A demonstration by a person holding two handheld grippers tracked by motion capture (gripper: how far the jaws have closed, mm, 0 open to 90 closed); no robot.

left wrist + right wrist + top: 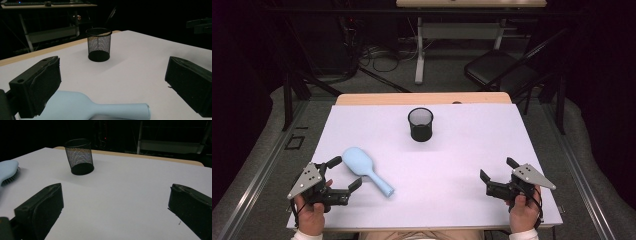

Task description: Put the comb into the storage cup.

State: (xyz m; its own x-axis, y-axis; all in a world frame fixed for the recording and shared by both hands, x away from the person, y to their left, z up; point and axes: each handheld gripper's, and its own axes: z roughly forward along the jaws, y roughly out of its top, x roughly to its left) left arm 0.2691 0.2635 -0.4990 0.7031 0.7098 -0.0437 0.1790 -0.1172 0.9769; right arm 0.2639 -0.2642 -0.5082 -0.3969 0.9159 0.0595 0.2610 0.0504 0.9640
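A light blue hairbrush (365,169) lies on the white table, head toward the far left and handle pointing near-right. In the left gripper view its handle (110,111) crosses low between the jaws. My left gripper (345,173) is open at the near left, its jaws on either side of the brush without touching it. A black mesh cup (420,124) stands upright at the far middle, also seen as mesh cup (98,44) and mesh cup (79,156). My right gripper (498,169) is open at the near right, with nothing between its jaws. The brush head (8,171) shows bristles at the left edge.
The white table (462,150) has a wooden strip along its far edge. Beyond it are a dark floor with cables, a desk frame (419,50) and a black chair (499,70). The other gripper (200,25) shows at the upper right.
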